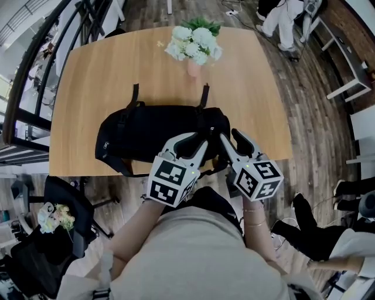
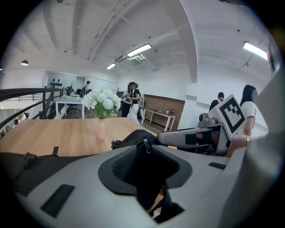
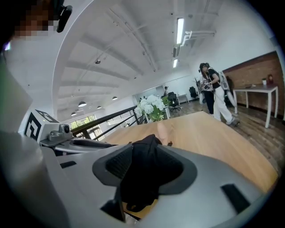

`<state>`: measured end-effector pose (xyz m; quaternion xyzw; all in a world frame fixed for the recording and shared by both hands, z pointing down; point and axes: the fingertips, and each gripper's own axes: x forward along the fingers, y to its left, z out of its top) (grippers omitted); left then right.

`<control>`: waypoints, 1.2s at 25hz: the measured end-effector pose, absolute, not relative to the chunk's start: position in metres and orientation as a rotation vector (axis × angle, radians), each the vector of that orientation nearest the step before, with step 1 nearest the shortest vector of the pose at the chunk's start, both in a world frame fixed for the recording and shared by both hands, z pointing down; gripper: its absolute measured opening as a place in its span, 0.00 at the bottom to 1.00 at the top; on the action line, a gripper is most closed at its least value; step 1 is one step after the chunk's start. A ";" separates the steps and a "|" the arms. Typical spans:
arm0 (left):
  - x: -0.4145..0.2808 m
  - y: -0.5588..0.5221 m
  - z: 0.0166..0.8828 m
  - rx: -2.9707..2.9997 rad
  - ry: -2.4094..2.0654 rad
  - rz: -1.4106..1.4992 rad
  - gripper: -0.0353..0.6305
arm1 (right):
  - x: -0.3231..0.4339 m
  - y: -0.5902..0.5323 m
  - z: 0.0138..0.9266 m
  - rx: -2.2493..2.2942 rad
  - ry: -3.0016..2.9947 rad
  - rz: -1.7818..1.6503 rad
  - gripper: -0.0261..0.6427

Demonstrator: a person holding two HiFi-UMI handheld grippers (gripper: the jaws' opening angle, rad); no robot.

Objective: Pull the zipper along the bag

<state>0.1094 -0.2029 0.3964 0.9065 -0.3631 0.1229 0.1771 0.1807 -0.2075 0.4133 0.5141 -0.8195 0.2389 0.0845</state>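
A black duffel bag lies lengthwise on the wooden table, near its front edge. Both grippers hover at the bag's right end. My left gripper has its jaws apart; in the left gripper view the bag's end and a small metal zipper pull show just beyond the tips. My right gripper is beside it with its jaws wide. In the right gripper view a hump of the bag's black fabric stands between the pads, which are not pressing on it.
A pink vase of white flowers stands behind the bag at mid-table. Two bag straps lie flat toward the back. A black chair sits at the table's near left corner. People stand on the wooden floor beyond the table.
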 end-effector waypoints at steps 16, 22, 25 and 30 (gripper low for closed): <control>0.134 -0.210 0.420 2.487 -0.962 0.371 0.23 | 0.180 -0.210 0.433 1.473 -2.454 0.781 0.19; 0.136 -0.219 0.425 2.462 -0.975 0.377 0.21 | 0.183 -0.211 0.437 1.468 -2.456 0.790 0.18; 0.137 -0.223 0.428 2.453 -0.986 0.388 0.19 | 0.183 -0.211 0.438 1.456 -2.458 0.790 0.18; 0.141 -0.227 0.430 2.447 -0.991 0.403 0.18 | 0.184 -0.210 0.438 1.442 -2.461 0.795 0.18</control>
